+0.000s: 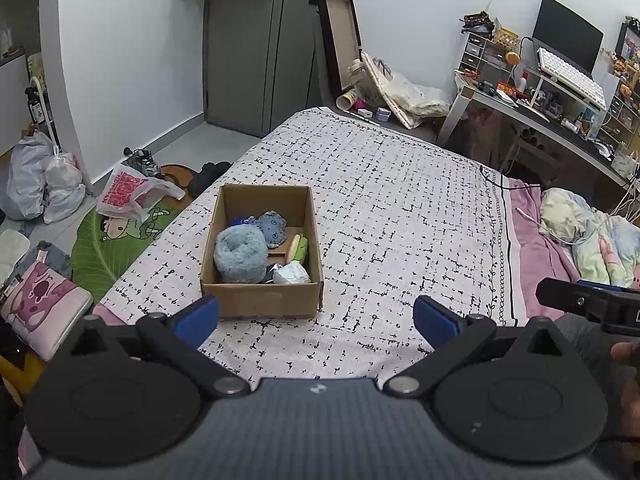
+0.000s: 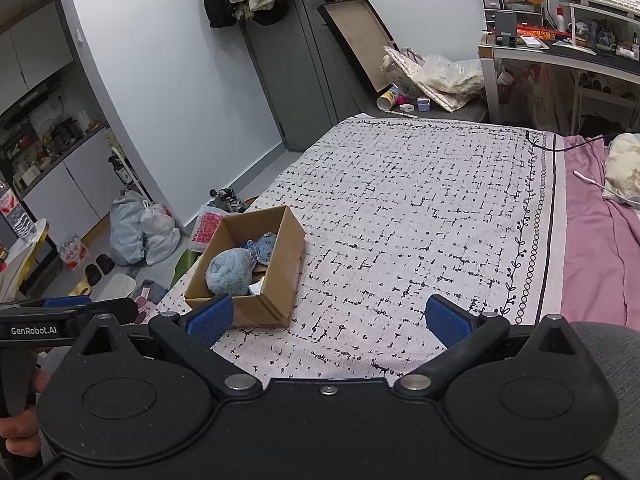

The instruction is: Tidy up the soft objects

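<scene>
**Bed with box near its left edge**

Fills the centre of both views: a bed (image 1: 400, 208) under a white cover with black broken-grid marks (image 2: 420, 208). Left of centre, close to the bed's left edge, an open cardboard box (image 1: 262, 304) resting directly on the cover, soft items inside. At the right of the frame, bare pink sheet (image 2: 592, 248) beyond the cover's bordered edge, carrying a crumpled pastel blanket (image 1: 588, 236), a white cable (image 2: 596, 186) and a black cord (image 1: 508, 184).
</scene>
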`<state>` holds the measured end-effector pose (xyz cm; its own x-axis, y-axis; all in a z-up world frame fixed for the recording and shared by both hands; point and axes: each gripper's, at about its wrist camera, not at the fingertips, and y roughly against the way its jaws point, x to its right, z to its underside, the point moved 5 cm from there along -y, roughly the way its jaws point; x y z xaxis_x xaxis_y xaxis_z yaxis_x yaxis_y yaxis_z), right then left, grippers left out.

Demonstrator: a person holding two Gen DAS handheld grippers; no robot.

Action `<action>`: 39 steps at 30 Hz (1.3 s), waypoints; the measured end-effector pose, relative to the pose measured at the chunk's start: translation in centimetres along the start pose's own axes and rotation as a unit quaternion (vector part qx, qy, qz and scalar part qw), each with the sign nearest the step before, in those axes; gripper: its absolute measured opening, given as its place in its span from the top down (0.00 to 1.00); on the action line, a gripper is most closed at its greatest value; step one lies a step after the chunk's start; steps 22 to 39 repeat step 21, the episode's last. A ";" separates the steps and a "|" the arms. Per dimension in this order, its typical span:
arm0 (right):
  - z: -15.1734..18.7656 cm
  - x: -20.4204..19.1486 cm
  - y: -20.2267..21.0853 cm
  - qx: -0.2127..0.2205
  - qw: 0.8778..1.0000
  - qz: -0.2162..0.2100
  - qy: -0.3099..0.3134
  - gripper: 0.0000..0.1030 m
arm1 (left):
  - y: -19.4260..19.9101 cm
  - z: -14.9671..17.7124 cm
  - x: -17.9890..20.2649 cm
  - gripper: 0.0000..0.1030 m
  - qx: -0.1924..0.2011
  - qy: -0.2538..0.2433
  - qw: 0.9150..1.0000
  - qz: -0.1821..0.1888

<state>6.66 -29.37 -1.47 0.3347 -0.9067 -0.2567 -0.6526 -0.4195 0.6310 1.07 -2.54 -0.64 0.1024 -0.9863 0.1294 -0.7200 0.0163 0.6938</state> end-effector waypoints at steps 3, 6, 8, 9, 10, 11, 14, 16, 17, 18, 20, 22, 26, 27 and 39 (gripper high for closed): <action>0.1 0.0 -0.2 -0.003 1.000 0.000 0.000 0.00 | 0.0 0.1 0.0 0.00 -0.002 0.001 1.000 0.000; 0.2 0.1 -0.2 -0.003 1.000 -0.001 0.001 0.00 | -0.1 0.1 0.1 0.00 -0.004 -0.001 1.000 0.003; 0.3 0.1 -0.2 -0.005 1.000 0.002 -0.002 0.00 | -0.2 0.2 0.2 0.00 -0.005 -0.001 1.000 0.008; 0.3 0.1 -0.3 -0.006 1.000 0.004 -0.003 0.00 | -0.2 0.2 0.2 0.00 -0.005 -0.001 1.000 0.009; 0.3 0.2 -0.4 -0.006 1.000 0.004 -0.003 0.00 | -0.3 0.2 0.3 0.00 -0.005 -0.003 1.000 0.008; 0.3 0.2 -0.5 -0.007 1.000 0.001 -0.002 0.00 | -0.4 0.2 0.3 0.00 -0.005 -0.004 1.000 0.005; 0.4 0.3 -1.6 -0.015 1.000 -0.002 0.000 0.00 | -0.6 0.2 0.1 0.00 0.000 -0.006 1.000 0.006; 0.4 0.4 -2.7 -0.025 1.000 0.002 -0.003 0.00 | -0.9 0.0 -0.1 0.01 -0.006 0.004 1.000 0.009; 0.5 0.6 -3.2 -0.030 1.000 0.000 -0.006 0.00 | -1.0 -0.2 -0.1 0.01 -0.005 0.006 1.000 0.016; 0.5 0.6 -3.6 -0.035 0.999 -0.003 -0.010 0.00 | -1.0 -0.4 0.0 0.01 -0.003 0.006 1.000 0.022; 0.4 0.8 -4.2 -0.044 0.999 -0.007 -0.015 0.00 | -1.1 -0.9 0.2 0.01 0.002 0.003 1.000 0.025; 0.4 0.9 -4.4 -0.045 0.999 -0.005 -0.015 0.00 | -1.3 -1.2 0.3 0.01 0.003 0.001 1.000 0.024; 0.4 0.9 -4.4 -0.045 0.999 -0.005 -0.015 0.00 | -1.3 -1.2 0.3 0.01 0.003 0.001 1.000 0.024; 0.4 0.9 -4.4 -0.045 0.999 -0.005 -0.015 0.00 | -1.3 -1.2 0.3 0.01 0.003 0.001 1.000 0.024; 0.4 0.9 -4.4 -0.045 0.999 -0.005 -0.015 0.00 | -1.3 -1.2 0.3 0.01 0.003 0.001 1.000 0.024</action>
